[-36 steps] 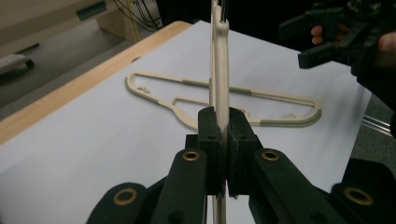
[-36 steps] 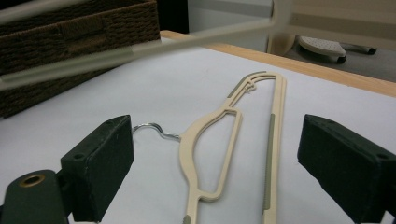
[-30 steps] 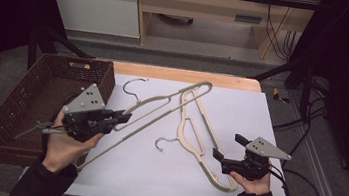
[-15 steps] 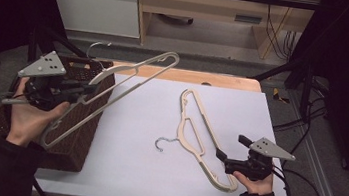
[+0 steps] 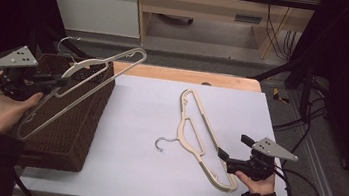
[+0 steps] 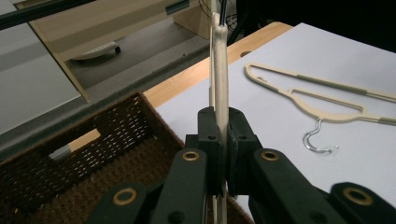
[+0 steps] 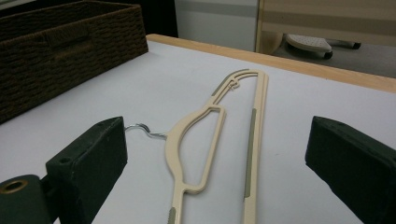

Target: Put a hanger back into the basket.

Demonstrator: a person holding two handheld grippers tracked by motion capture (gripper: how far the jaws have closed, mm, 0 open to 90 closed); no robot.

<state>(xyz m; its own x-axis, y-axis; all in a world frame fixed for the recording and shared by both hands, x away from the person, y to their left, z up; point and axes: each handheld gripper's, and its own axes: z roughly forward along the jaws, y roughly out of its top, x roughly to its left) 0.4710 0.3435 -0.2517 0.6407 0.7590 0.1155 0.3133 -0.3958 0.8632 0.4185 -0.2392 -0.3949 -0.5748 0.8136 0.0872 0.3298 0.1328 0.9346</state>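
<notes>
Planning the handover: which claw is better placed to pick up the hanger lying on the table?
Right. The right claw stands open beside the lying hanger, while the left claw is shut on another hanger over the basket.

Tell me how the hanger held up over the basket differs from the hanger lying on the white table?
The held hanger is clamped in the left claw, tilted in the air above the brown wicker basket; the table hanger lies flat on the white table, gripped by nothing. The right claw sits open at its end. Both hangers are beige plastic with silver metal hooks and look the same model.
</notes>
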